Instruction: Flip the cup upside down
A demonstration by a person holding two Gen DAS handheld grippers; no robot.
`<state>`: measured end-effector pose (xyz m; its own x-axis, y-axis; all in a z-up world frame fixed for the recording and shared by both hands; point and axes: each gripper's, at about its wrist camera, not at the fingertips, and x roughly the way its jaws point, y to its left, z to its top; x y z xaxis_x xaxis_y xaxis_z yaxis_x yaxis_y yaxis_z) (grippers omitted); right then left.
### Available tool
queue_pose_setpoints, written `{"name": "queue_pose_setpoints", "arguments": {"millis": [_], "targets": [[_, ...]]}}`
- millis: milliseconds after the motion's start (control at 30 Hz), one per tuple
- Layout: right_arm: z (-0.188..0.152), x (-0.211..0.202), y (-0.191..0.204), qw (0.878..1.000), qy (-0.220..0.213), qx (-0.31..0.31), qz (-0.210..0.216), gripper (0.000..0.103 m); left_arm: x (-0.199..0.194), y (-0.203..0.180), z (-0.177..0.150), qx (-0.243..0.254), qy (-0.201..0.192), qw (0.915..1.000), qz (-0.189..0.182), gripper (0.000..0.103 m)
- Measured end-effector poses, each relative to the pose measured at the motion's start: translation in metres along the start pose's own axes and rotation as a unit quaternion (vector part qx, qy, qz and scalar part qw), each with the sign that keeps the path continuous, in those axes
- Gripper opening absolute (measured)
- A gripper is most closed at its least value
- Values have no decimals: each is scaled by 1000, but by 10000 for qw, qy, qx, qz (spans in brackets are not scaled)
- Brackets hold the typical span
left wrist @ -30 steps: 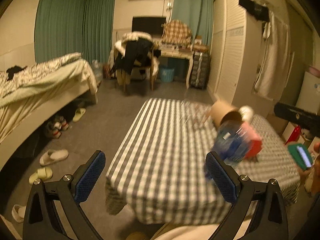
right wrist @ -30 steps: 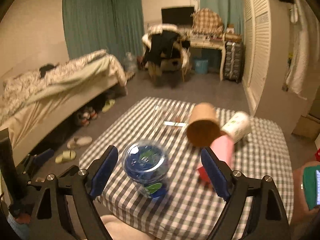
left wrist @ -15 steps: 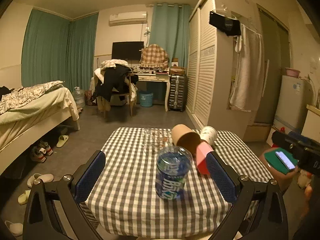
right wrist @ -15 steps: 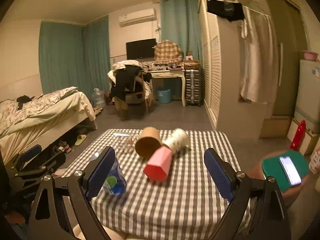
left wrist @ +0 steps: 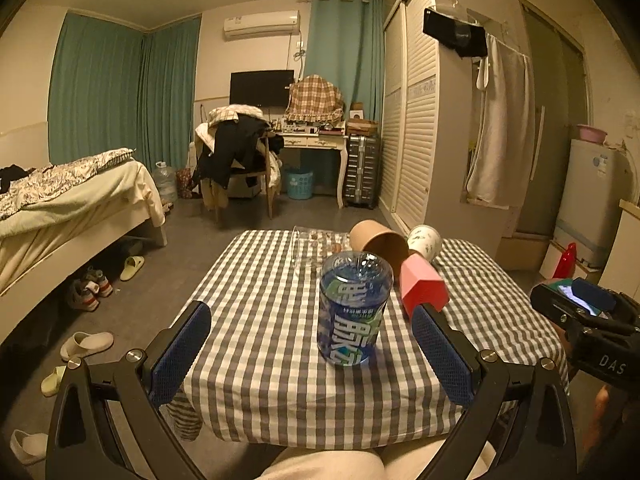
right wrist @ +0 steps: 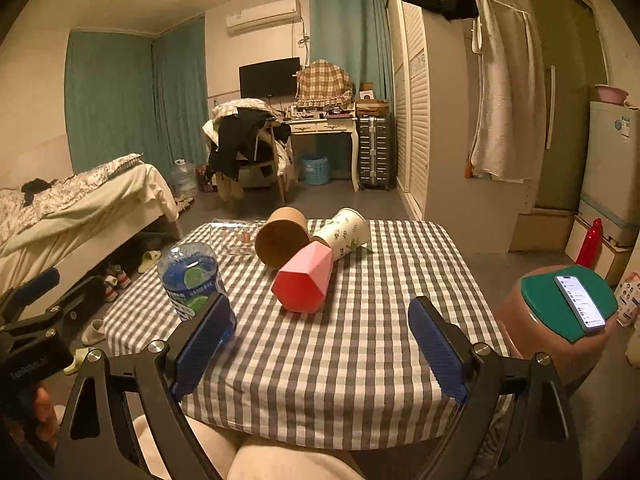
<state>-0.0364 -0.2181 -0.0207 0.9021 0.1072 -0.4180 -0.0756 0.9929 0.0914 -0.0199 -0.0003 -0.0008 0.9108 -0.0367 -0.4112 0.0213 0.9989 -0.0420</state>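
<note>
Three cups lie on their sides near the middle of the checked table (right wrist: 360,344): a pink faceted cup (right wrist: 304,282) (left wrist: 422,286), a brown paper cup (right wrist: 282,242) (left wrist: 380,242) and a white leaf-patterned cup (right wrist: 346,232) (left wrist: 425,241). A blue plastic bottle stump (left wrist: 354,308) (right wrist: 192,280) stands upright in front of them. My left gripper (left wrist: 312,356) is open, hovering at the near table edge, with the blue bottle ahead between its fingers. My right gripper (right wrist: 320,348) is open too, short of the pink cup, holding nothing.
A clear glass dish (left wrist: 316,242) sits at the table's far side. A brown stool with a green lid and a phone (right wrist: 576,304) stands right of the table. A bed (left wrist: 68,204) and slippers (left wrist: 86,342) are to the left, a wardrobe (left wrist: 420,120) to the right.
Both grippers have swung from a downward, blurred view to a level one and pulled back from the table. The cups and bottle have stayed put.
</note>
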Motion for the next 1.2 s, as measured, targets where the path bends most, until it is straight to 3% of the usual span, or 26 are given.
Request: {"name": "queue_pose_setpoints", "arguments": {"millis": [400, 733, 1200], "targets": [[-1, -3, 1, 10000, -3, -17, -73, 91, 0, -1, -3, 18, 44, 10000, -31, 103], [0, -7, 2, 9999, -52, -21, -163, 103, -1, -2, -3, 13, 39, 10000, -26, 103], [0, -6, 4, 9998, -23, -45, -205, 103, -3, 2, -5, -14, 19, 10000, 1, 103]]}}
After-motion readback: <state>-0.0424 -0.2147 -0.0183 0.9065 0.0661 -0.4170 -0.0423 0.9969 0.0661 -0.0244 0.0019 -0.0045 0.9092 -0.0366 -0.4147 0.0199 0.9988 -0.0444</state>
